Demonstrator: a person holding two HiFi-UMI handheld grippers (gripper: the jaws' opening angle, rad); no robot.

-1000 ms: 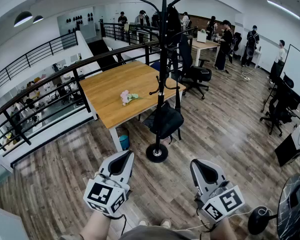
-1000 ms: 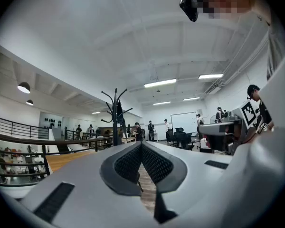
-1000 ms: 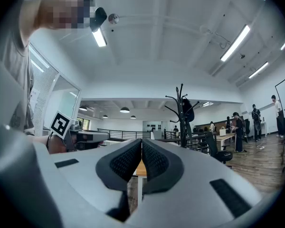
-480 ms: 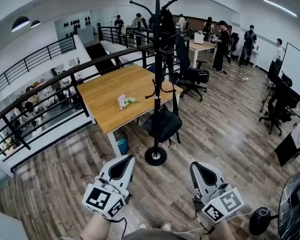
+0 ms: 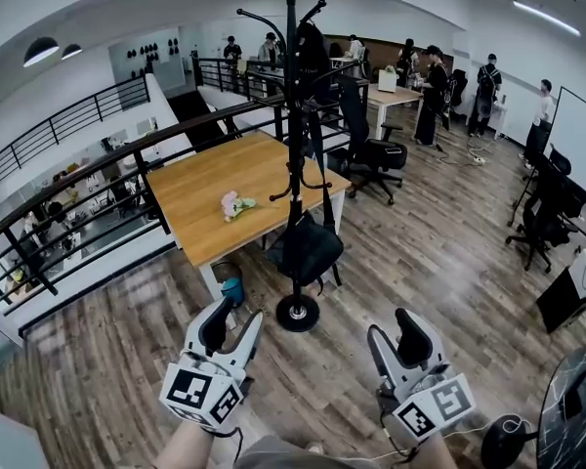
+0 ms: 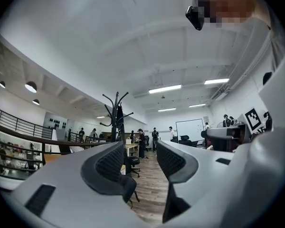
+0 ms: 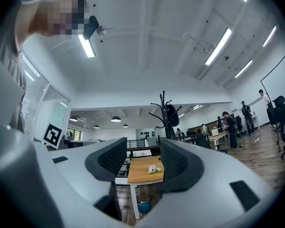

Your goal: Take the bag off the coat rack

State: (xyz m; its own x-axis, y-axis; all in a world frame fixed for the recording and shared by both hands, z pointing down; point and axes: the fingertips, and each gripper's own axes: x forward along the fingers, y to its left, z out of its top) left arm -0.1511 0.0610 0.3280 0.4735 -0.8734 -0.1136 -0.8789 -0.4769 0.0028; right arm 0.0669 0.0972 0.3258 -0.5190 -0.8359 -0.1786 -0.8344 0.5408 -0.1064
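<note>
A black coat rack stands on the wood floor just ahead, its round base near the table corner. A black bag hangs low on the rack by a long strap. Another dark item hangs near the top hooks. My left gripper and right gripper are held side by side, short of the rack's base. Both have just been opening and now stand open with nothing between their jaws. The rack shows beyond the left gripper, and the rack also shows past the right gripper.
A wooden table with a small pink bunch stands left of the rack, a blue bin under it. A black railing runs behind. An office chair and people are farther back. A fan stands at the lower right.
Both grippers' jaws went from shut to wide open. The rack and bag have shifted left and slightly nearer in the head view.
</note>
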